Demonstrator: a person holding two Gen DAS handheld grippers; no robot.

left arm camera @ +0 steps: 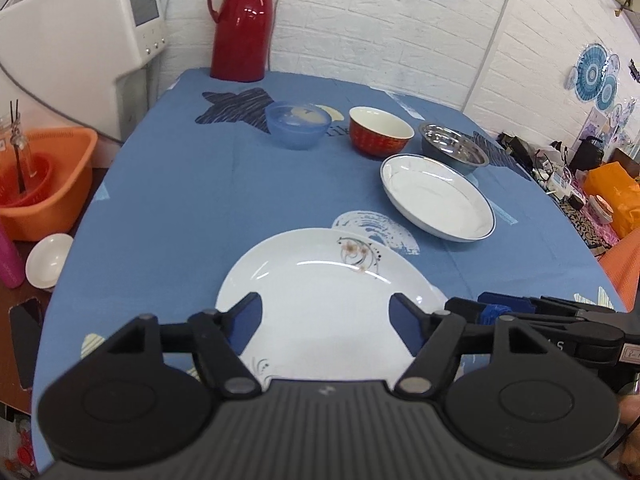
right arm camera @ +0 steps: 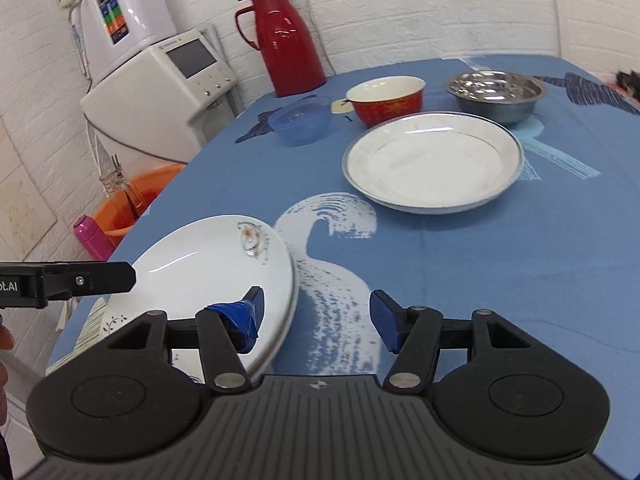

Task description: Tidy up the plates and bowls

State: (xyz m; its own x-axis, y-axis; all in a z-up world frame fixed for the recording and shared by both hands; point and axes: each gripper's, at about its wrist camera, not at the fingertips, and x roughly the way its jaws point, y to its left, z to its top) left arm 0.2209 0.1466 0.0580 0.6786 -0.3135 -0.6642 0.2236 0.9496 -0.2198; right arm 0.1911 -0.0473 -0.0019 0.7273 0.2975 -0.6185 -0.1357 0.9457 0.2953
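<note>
With both tools low over the near edge of the tabletop (left arm camera: pixel 180 184), I count two plates and three bowls on the blue cloth. My left gripper (left arm camera: pixel 325 318) hangs over the flowered plate (left arm camera: pixel 320 292) with its fingers (left arm camera: pixel 248 312) spread wide and nothing between them. My right gripper (right arm camera: pixel 316 316) is also spread apart; its left finger (right arm camera: pixel 252 308) sits over that plate's right rim, the other over bare cloth, and I cannot tell whether it touches the rim. The second plate (right arm camera: pixel 432 160), white with a grey rim, lies farther back to the right. Behind it stand the bowls in a row: one blue plastic bowl (left arm camera: pixel 298 125), one red bowl (left arm camera: pixel 380 131) and one steel bowl (left arm camera: pixel 454 148), the last just beside the grey-rimmed plate. One red jug (left arm camera: pixel 242 20) stands at the far edge.
</note>
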